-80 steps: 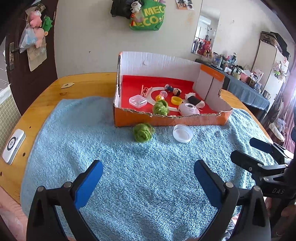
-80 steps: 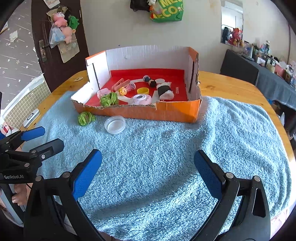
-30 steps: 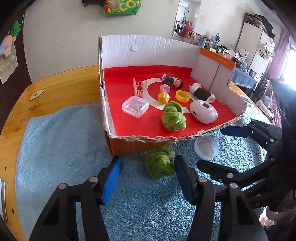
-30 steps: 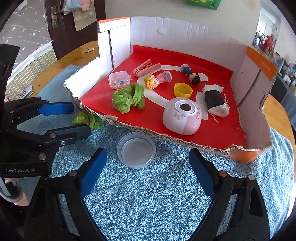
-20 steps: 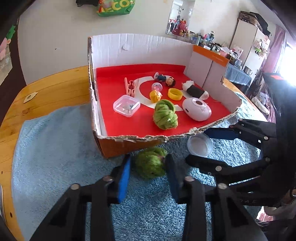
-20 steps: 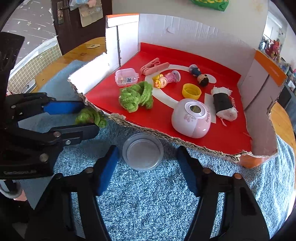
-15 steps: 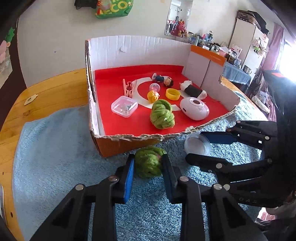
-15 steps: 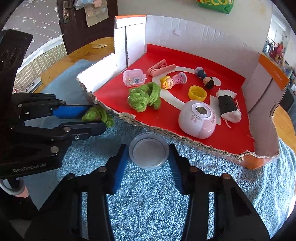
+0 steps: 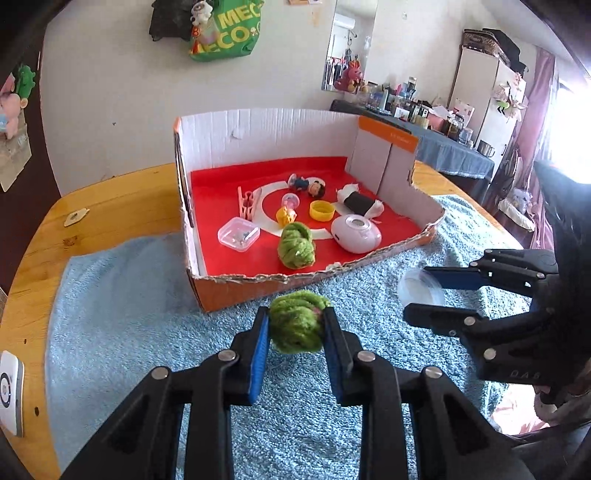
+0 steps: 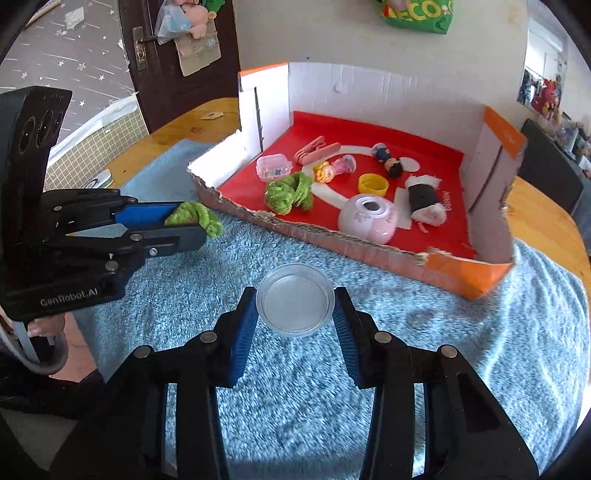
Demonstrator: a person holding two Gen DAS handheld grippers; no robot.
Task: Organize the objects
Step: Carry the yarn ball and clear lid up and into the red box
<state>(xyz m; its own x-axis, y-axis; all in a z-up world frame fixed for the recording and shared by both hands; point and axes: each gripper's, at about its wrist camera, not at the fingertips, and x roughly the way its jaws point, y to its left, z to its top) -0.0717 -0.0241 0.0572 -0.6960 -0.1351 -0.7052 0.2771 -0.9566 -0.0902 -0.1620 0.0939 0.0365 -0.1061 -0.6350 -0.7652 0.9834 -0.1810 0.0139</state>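
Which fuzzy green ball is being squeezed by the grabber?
The green yarn ball outside the cardboard box, pinched in the left gripper jaws. The other green yarn ball lies loose on the box's red floor.

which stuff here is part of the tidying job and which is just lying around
Part of the job:
- green yarn ball, held in the left gripper
- clear round lid, held in the right gripper
- cardboard box with sorted toys

Just lying about:
- blue towel
- white remote
- green bag on wall

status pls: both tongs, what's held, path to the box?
Left tongs shut on green yarn ball. Right tongs shut on clear round lid. Both outside cardboard box, its torn front edge low.
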